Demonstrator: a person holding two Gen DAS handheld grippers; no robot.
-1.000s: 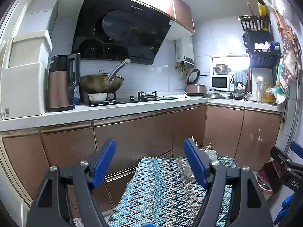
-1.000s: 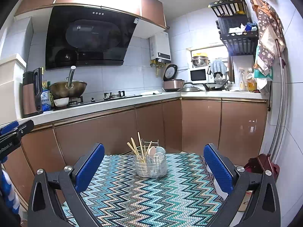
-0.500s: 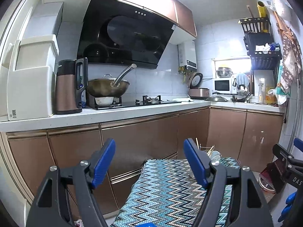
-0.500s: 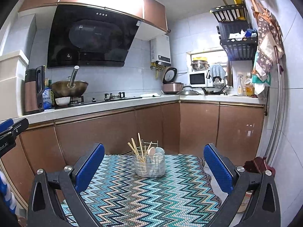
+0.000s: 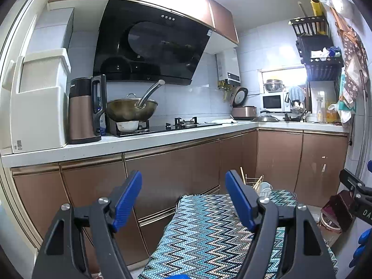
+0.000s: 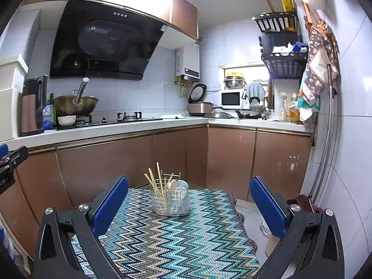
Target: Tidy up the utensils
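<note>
Grippers spread above the zigzag cloth, utensil basket untouched

Kitchen cabinets in copper brown fill the background of both views. The left gripper, black-framed with blue pads, sits low in the left wrist frame with its fingers spread wide and nothing between them. The right gripper, of the same build, occupies the bottom of the right wrist frame, equally spread and holding nothing. A desk covered by a teal, black and white zigzag woven cloth lies below both. Near the cloth's far edge, at the centre of the right wrist view, stands a silver wire utensil basket holding wooden chopsticks that lean leftward and pale spoons. In the left wrist view the basket peeks out behind the right-hand blue pad. A brass-coloured wok sits on the stove at centre left.
</note>
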